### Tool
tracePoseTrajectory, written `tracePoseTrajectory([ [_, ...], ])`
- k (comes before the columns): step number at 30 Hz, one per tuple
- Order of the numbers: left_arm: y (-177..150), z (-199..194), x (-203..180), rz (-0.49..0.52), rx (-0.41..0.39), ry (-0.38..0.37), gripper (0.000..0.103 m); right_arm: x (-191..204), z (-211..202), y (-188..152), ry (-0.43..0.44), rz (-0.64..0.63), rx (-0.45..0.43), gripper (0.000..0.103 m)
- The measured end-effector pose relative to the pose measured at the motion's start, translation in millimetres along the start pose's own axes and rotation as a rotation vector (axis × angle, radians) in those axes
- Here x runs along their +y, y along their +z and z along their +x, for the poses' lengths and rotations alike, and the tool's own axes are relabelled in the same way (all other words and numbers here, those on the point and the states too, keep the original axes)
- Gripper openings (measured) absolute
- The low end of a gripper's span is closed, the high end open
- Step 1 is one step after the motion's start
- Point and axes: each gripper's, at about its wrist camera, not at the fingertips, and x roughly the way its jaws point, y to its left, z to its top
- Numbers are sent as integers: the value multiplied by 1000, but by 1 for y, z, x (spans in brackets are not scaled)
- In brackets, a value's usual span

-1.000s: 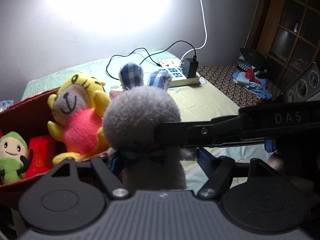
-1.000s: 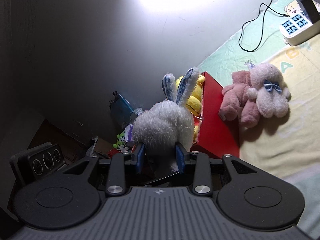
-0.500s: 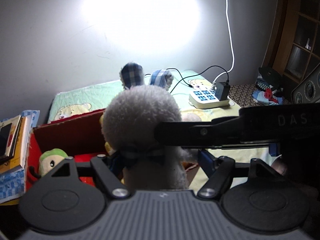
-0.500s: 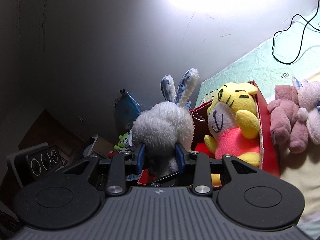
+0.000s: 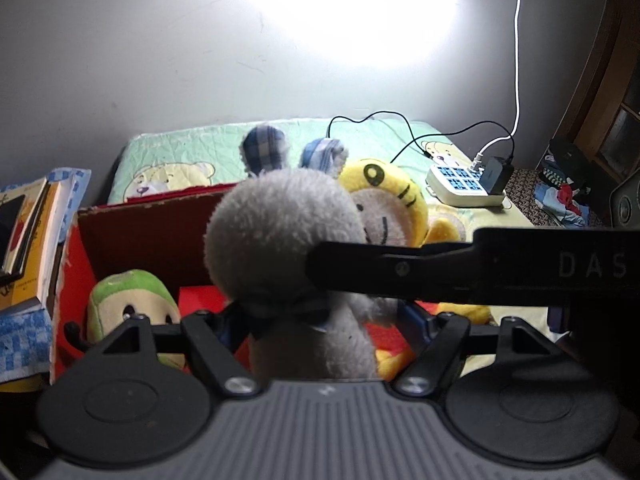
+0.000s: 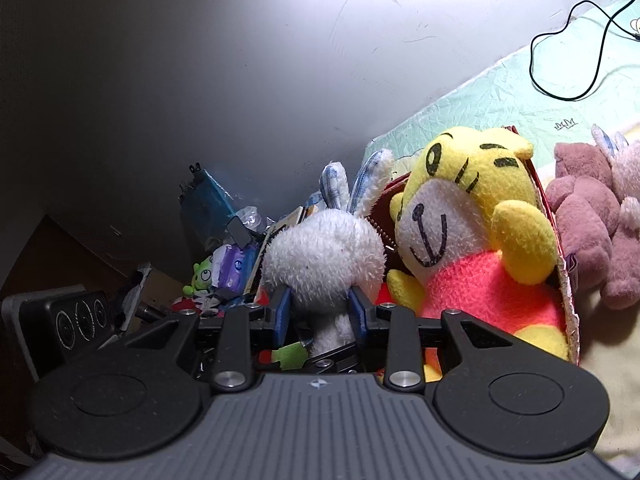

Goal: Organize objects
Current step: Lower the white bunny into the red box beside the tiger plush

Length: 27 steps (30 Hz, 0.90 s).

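Both claws carried the grey rabbit plush [image 5: 280, 240] over the red box [image 5: 152, 220].

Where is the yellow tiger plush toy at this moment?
The yellow tiger plush sits inside the red box, right of the grey rabbit plush in the right wrist view. The pink plush toys lie outside the box, further right.
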Motion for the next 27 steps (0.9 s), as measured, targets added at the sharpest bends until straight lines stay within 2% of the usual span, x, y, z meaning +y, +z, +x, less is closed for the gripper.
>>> tracePoseTrajectory([
  [14,-3,49,29,-70,117,2,78,-10,49,-1,-141,-43,86,31],
  [17,-3,53,32,-77,131,-1,79,-9,53,-1,-149,-55,90,31],
  [27,3,62,24,-28,180,71,92,-11,53,-1,-141,-55,88,32],
])
